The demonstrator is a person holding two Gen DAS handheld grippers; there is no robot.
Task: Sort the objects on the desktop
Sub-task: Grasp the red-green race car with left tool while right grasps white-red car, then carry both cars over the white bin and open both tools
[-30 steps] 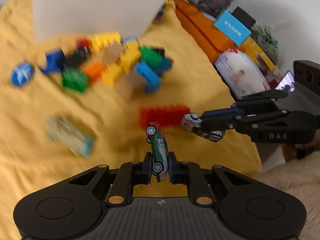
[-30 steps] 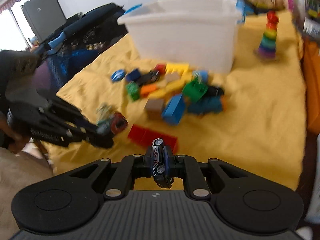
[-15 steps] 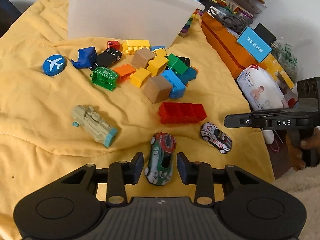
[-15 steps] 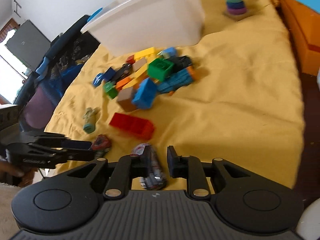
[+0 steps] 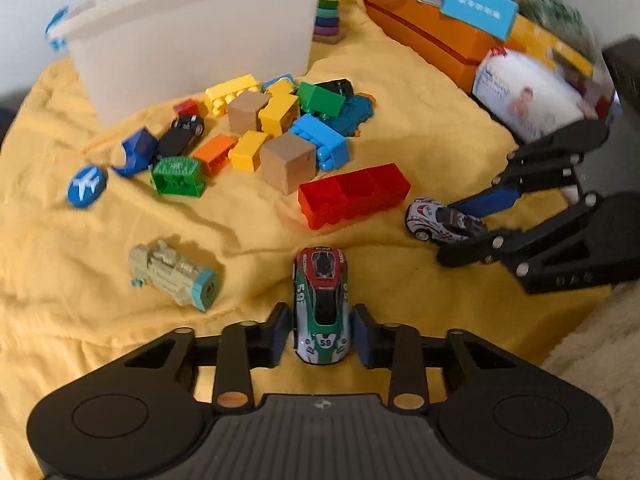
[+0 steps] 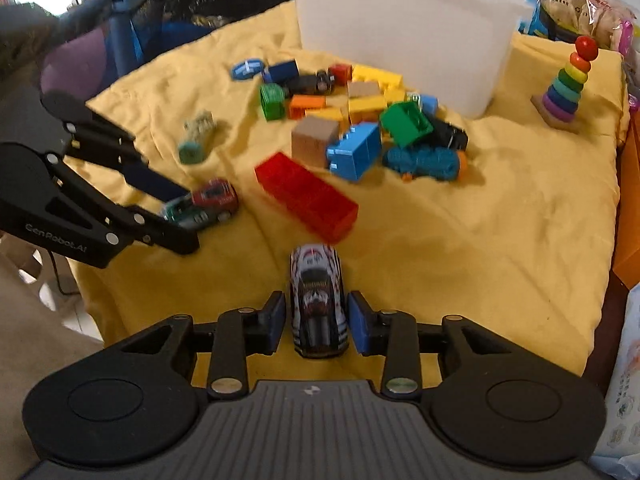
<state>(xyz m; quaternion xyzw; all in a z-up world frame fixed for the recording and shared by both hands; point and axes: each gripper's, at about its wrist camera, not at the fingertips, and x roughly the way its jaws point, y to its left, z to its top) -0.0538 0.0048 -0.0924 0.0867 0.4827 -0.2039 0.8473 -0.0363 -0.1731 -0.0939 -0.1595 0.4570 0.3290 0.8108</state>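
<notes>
1. Two toy cars sit apart from the heap, near the front edge of the yellow cloth; as far as the views show, most of the sorting is left.
2. Blocks, two dark cars and a teal toy lie jumbled mid-cloth before the white bin, whose inside is hidden.
3. Nearer the front lie the red block and a beige toy, both loose.
4. Left gripper: jaws closing, the green-and-red car between them nose-forward on the cloth; thin gaps show beside it, so nothing is gripped.
5. Right gripper: jaws opening, the white striped car resting between the pads, not pinched.
6. Both cars lie just in front of the red block, the white one toward the cloth's right edge.
</notes>
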